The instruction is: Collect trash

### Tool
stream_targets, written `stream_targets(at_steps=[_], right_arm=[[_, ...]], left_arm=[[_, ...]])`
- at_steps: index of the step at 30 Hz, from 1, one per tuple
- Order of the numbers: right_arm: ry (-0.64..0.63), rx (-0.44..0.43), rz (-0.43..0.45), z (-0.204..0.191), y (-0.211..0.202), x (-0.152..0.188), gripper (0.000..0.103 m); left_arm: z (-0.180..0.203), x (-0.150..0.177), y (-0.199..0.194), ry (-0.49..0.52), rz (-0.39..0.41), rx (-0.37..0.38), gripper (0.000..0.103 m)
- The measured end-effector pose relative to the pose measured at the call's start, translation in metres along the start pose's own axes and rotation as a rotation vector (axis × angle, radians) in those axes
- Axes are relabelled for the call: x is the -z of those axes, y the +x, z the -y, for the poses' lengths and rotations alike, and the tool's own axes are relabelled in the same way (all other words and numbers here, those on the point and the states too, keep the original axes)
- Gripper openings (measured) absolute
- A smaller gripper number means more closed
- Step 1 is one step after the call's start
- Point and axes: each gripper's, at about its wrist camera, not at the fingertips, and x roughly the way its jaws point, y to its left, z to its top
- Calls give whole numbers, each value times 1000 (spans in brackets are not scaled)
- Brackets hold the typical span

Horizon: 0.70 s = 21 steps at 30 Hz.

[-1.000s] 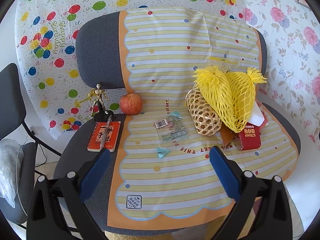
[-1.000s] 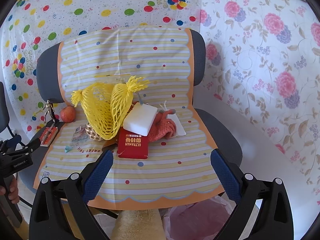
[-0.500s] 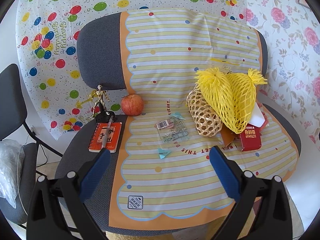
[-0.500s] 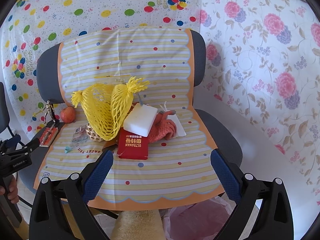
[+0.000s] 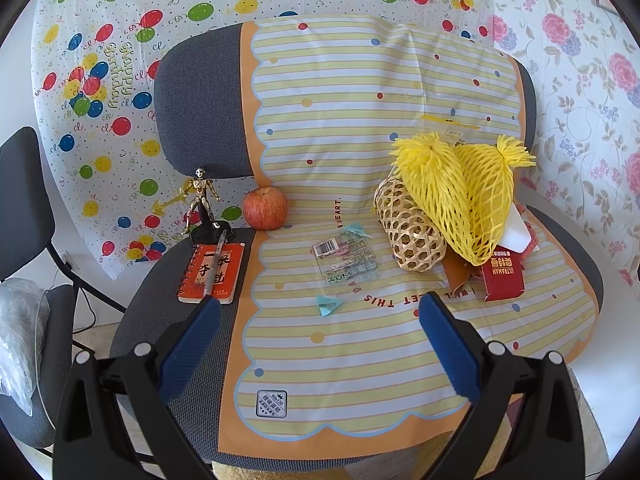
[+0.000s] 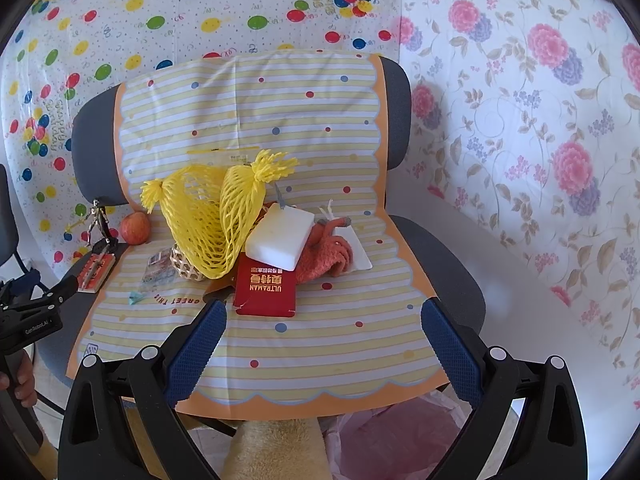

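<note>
Yellow netting [image 5: 460,196] lying against basket [image 5: 412,236] on chair mat [image 5: 344,344], clear wrapper [image 5: 346,262] just left; left gripper [image 5: 316,316] and right gripper [image 6: 322,318] hovering agape, gripping nothing.

The left tongs [image 5: 316,312] are held level with their blue-padded fingers [image 5: 188,344] spread wide and nothing between them. The right tongs [image 6: 322,316] are posed the same way, fingers [image 6: 448,354] wide apart and empty. At the left edge of the right wrist view, a hand [image 6: 18,380] grips what seems to be the left tool's handle
</note>
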Motion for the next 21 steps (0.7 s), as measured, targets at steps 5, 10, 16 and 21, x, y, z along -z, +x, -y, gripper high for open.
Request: stream_targets(at_steps=[5, 10, 16, 21], right_arm=[[1, 0, -1, 0, 0, 0, 97], [2, -1, -1, 1, 0, 0, 97], [1, 0, -2, 1, 0, 0, 97], [1, -1, -2, 0, 0, 0, 97]], left_arm=[[0, 0, 0, 1, 0, 1, 96], [-1, 1, 0, 0, -2, 0, 96], [-1, 1, 0, 1, -1, -2, 96], [-2, 2, 0, 1, -2, -2, 96]])
